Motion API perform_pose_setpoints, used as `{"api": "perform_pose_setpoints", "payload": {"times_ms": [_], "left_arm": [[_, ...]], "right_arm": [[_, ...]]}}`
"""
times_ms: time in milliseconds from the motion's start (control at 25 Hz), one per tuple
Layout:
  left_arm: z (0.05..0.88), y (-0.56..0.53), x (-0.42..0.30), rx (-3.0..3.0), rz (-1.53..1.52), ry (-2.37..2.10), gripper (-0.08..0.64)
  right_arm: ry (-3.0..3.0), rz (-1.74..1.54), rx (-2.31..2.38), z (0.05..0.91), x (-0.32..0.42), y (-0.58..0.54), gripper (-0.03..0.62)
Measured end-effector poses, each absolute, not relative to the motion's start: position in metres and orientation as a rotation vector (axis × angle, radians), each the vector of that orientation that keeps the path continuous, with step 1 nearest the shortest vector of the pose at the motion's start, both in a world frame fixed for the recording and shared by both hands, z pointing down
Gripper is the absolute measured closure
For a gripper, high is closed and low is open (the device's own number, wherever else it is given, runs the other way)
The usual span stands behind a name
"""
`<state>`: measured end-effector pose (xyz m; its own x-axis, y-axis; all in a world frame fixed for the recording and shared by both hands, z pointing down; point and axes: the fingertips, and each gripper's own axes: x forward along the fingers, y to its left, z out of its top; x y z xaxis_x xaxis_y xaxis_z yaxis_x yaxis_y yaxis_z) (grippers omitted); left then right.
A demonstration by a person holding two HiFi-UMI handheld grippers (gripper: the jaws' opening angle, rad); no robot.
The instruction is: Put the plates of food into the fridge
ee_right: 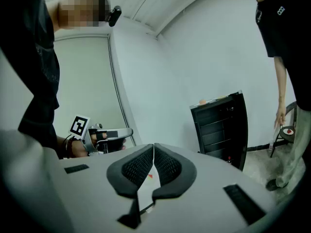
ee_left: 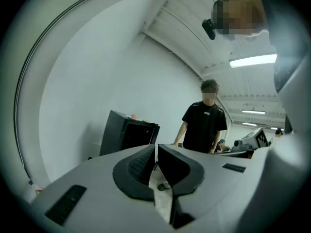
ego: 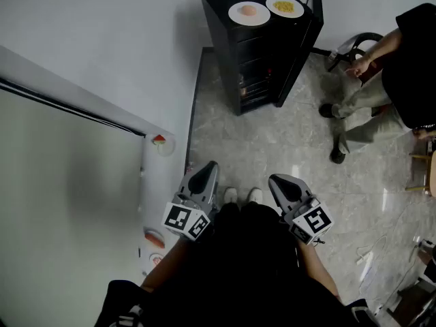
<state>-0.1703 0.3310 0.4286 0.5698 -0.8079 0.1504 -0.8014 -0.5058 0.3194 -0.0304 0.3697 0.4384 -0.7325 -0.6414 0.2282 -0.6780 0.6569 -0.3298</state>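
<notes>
Both tongs were held close to the wearer's waist, side by side and pointing slightly downward. The left tongs (ego: 211,165) had their jaws together or very nearly so, with only a thin slit between the tips and nothing in it. The right tongs (ego: 276,180) were fully closed and also empty. This looked like a resting carry, since neither was within reach of anything to grip.

Pale marble floor (ego: 286,148) stretched ahead of the tongs, with a white wall (ego: 102,39) running along the left tongs' side. Straight ahead and well apart from both tongs stood a small black fridge (ego: 252,60). Its door (ego: 303,43) was swung open toward the right tongs' side, probably left that way so the plates could go straight in. A bystander in black (ego: 409,60) stood ahead of the right tongs and off to its outer side, near the fridge but clear of the path to it.

Two white plates sat on top of the fridge, not inside it. One plate held pinkish food (ego: 249,13) and was on the left tongs' side. The other plate held yellow food (ego: 285,6) and lay just beside the first, nearer the door. They seemed set there for pickup, so the task appeared not yet begun.

The wearer's pale shoes (ego: 242,195) showed between the two tongs. On a white ledge (ego: 146,182) just beside the left tongs, small red and orange bits (ego: 159,140) lay too small to identify.
</notes>
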Motion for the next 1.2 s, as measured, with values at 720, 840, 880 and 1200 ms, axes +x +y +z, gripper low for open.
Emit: {"api": "perform_pose_setpoints", "payload": {"times_ms": [720,840,880,1200], "left_arm": [[0.425,0.329,-0.128,2.418,0.023,-1.416,0.524],[0.426,0.333,-0.125,2.400,0.026,-1.438,0.523],[0.425,0.333,-0.124,2.398,0.029,-1.441,0.523],[0.423,0.313,-0.107,2.426,0.043,-1.429,0.523]], "right_arm": [[-2.857,0.580,1.116,0.453,0.039,0.349,0.566],[-2.836,0.616,1.135,0.465,0.057,0.350,0.566],[-2.839,0.614,1.146,0.466,0.062,0.351,0.566],[-2.811,0.683,1.195,0.471,0.091,0.344,0.566]]}}
